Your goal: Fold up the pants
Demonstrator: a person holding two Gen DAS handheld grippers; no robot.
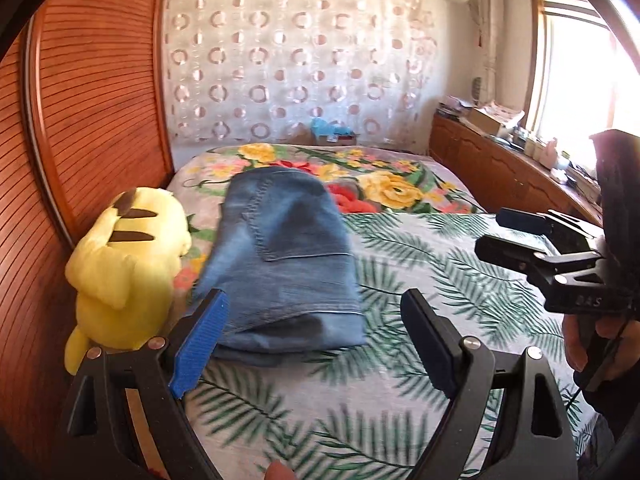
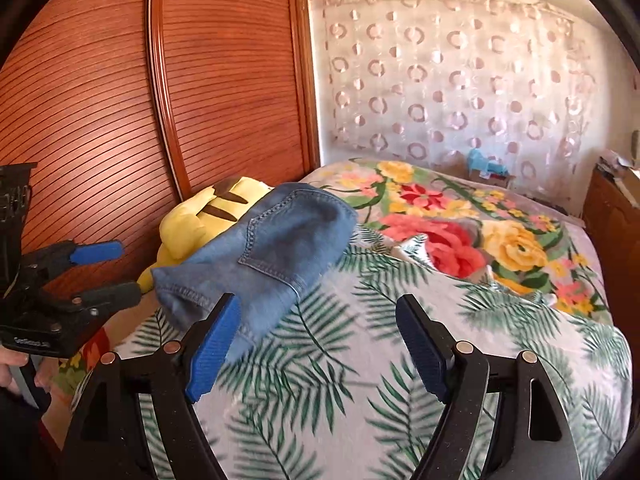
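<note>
The blue jeans (image 1: 284, 264) lie folded in a compact stack on the leaf-print bed cover, back pocket up; they also show in the right wrist view (image 2: 264, 256). My left gripper (image 1: 316, 320) is open and empty, just short of the stack's near edge. My right gripper (image 2: 320, 328) is open and empty, to the right of the jeans above the cover. The right gripper also shows at the right of the left wrist view (image 1: 504, 236), and the left gripper at the left of the right wrist view (image 2: 116, 272).
A yellow plush toy (image 1: 128, 264) sits against the jeans on the left, by the wooden wardrobe (image 1: 96, 120). A floral blanket (image 1: 380, 184) covers the far half of the bed. A wooden cabinet (image 1: 500, 168) with clutter runs along the right under the window.
</note>
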